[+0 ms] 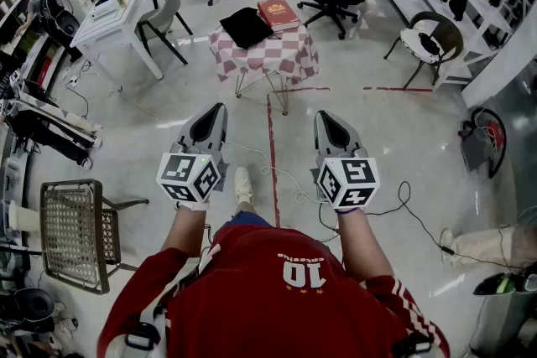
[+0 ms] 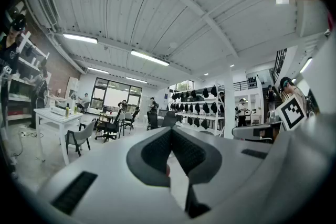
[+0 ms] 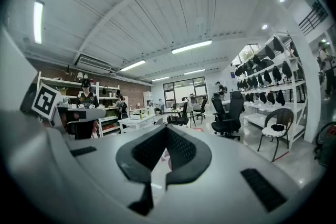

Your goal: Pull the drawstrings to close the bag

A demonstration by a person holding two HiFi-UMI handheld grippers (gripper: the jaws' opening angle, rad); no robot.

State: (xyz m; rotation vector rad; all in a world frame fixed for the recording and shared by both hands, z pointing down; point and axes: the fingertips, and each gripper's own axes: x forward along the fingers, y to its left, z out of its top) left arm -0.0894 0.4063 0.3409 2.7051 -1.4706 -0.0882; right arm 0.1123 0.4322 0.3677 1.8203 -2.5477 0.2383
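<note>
While I watch the head view, the left gripper (image 1: pixel 218 108) and right gripper (image 1: pixel 324 116) hang side by side over the floor, well apart from the checked table (image 1: pixel 281 56) ahead. The black bag (image 1: pixel 246 27) lies on that table, touching a red book (image 1: pixel 278 13); only this view shows me the bag, and I cannot make out its drawstrings. Left gripper view: the jaws are pressed together with nothing between them, and beyond them I get ceiling lights, a white desk (image 2: pixel 55 114) and shelves (image 2: pixel 197 107). Right gripper view: those jaws are clenched and empty too, with office chairs (image 3: pixel 227 113) behind them.
</note>
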